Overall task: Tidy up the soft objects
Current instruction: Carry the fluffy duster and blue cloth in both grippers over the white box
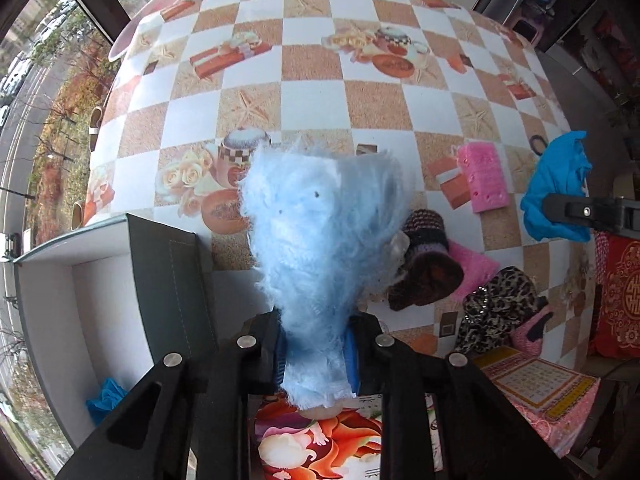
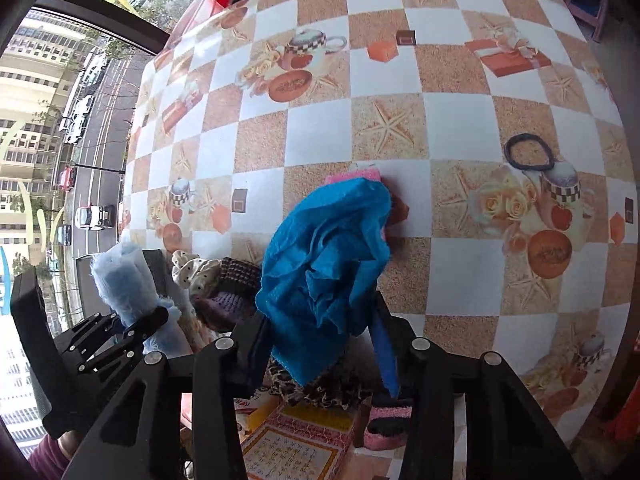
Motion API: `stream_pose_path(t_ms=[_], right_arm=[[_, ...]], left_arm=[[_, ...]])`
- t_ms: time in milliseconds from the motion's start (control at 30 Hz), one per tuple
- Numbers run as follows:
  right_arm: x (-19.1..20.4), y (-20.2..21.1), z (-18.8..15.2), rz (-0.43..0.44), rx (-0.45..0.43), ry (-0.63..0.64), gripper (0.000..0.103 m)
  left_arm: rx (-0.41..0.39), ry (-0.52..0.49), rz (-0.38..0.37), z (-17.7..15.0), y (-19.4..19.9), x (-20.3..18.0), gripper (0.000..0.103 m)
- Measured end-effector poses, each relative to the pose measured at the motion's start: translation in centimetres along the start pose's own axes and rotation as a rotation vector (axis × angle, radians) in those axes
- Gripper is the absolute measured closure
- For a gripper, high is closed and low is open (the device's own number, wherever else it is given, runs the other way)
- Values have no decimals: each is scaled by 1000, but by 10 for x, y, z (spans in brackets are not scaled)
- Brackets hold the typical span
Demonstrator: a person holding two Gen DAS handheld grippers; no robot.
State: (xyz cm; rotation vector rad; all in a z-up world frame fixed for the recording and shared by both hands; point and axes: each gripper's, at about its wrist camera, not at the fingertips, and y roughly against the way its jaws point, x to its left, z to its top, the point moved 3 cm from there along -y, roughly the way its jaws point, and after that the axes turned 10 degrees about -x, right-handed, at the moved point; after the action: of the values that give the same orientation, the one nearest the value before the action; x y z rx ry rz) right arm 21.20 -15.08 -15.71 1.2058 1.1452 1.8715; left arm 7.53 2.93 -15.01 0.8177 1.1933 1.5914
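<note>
Two grippers, each clamped on cloth. Left gripper point(image 1: 316, 360): fingers point(image 1: 280, 354) narrowed tight around a fluffy light-blue cloth point(image 1: 324, 224), held above the checkered counter point(image 1: 312, 100); open box point(image 1: 80, 300) at 9 o'clock. Right gripper point(image 2: 320, 344): fingers point(image 2: 386, 356) pinch a crumpled blue cloth point(image 2: 332, 256), lifted over the counter; pink sponge point(image 2: 352, 176) at 12 o'clock behind it.

The open box point(image 1: 60, 300) stands at the tablecloth's point(image 1: 312, 100) near left edge, with a crumpled cloth point(image 1: 105, 398) in its near corner. Right of the box, the fluffy cloth point(image 1: 320, 240) hangs between the left gripper's point(image 1: 318, 360) fingers. Behind it to the right lie the knitted piece point(image 1: 428, 264) and the sponge point(image 1: 482, 178); the hair tie point(image 2: 528, 152) lies nearer the right edge.
</note>
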Motion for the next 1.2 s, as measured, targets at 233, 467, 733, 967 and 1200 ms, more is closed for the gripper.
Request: stream_pose_path(t_ms=[233,467,733,967,1200], right_arm=[[16,39,1,13,-69,23,57],[34,80,-6,17,-142,43,57],[50,121,-26,13,-201,56,57],[62,140,-50,15,-222,66,57],[68,151,-73,7,-229,72,57]], left_arm=[[-96,-14,-31,12,48,-8,78],[-165,-22,-65,14,85,-14,78],[-217,-24,-95,-4,121,-7,78],[-249,-39,-104,-19,143,-2,78],[-233,-87,-136,-40,150,-8,78]])
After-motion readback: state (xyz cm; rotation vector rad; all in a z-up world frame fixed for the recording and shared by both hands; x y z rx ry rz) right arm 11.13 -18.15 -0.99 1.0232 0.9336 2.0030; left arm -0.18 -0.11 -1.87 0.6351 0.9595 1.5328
